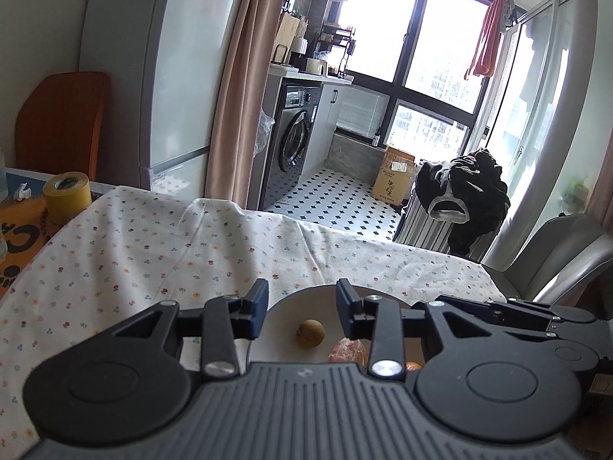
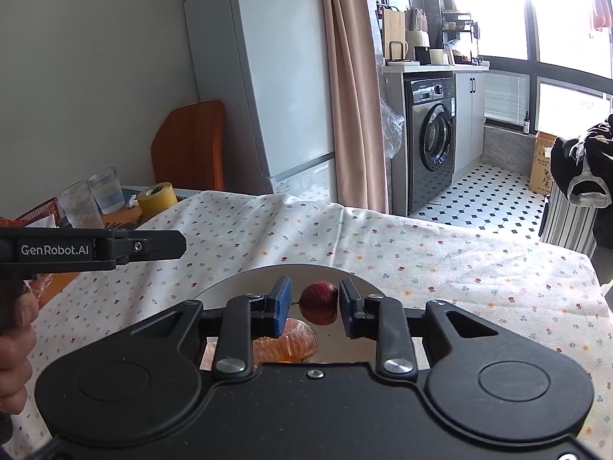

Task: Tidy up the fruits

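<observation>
dark red, bumpy skin on a small round fruit, prob a lychee, w/ a short stem stub on its left side. it sits between the fingers of the right gripper, above a round grey plate on the floral tablecloth. its right side touches the right pad; a thin gap shows at the left pad, so the grip isn't certain.

on the plate under it: an orange fruit in clear plastic wrap, partly hidden by the left finger.

left wrist view shows what the right doesn't: a small brown-tan round fruit lying on the plate, plus the wrapped orange fruit and a bit of another orange one at the gripper's edge. the red fruit isn't in that view.

right wrist view alone shows the left gripper's black arm marked genrobot.ai, a hand at the left edge, two clear cups and a yellow tape roll.

left gripper: fingers well apart, nothing between them, held over the plate w/ the brown fruit below the gap.
</observation>
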`<state>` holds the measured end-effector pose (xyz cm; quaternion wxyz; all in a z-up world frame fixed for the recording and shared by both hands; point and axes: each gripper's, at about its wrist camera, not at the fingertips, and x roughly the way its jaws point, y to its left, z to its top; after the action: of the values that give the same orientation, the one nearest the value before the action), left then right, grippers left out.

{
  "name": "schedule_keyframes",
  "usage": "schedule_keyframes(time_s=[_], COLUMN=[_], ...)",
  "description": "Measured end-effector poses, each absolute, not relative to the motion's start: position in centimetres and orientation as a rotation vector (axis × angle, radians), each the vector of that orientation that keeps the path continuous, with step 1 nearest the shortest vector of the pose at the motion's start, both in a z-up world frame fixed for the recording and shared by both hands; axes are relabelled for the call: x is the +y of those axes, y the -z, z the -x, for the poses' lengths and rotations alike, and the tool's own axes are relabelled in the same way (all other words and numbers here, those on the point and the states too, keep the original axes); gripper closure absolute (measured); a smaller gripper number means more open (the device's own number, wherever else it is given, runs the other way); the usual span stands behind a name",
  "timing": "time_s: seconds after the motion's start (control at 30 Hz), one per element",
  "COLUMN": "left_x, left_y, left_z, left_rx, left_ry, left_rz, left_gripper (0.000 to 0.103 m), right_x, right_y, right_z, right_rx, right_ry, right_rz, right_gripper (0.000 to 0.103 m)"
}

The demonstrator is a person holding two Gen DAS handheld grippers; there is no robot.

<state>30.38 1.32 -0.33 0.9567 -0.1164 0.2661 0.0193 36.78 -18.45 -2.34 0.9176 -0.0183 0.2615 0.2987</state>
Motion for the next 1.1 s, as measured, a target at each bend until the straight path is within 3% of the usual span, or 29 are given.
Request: schedule_keyframes(time_s=[0.13,0.3,0.67,0.8,1.0,1.1], left_x=[1.6,1.7,2.0,1.9,1.5,1.5], left_y=[0.0,-0.5,-0.8,-1.0,-1.3,-1.3], left_z=[-29.3,-27.8,-24.9,-23.8,-21.5,-20.6], left_rx=[0.527,0.516,0.502,0.51,0.5,0.5], left_ry=[-0.056,-0.07,-0.066,-0.079,-0.093,-0.09], left_rz=[0.235,0.214,0.244,0.249,0.236,0.251], left_gripper=[0.05,0.025,0.013,0.01,0.004,0.001], right_x=[-18.5,-19.3,-20.6,-21.0,-21.6,-22.1], right_y=[1.9,1.6,0.7,0.2,-0.1,-0.5], right_z=[-36.3,-35.3,-32.4,-31.3,-29.4,-28.3], right_rx=[0.533,0.538,0.541,0.539,0.547,0.539], right_ry=[-0.596,-0.574,-0.542,-0.545,-0.554,-0.547], right_rz=[0.032,-0.003,-0.019,-0.022,-0.011,-0.012], right_gripper=[0.067,0.067,0.066,0.056,0.051,0.042])
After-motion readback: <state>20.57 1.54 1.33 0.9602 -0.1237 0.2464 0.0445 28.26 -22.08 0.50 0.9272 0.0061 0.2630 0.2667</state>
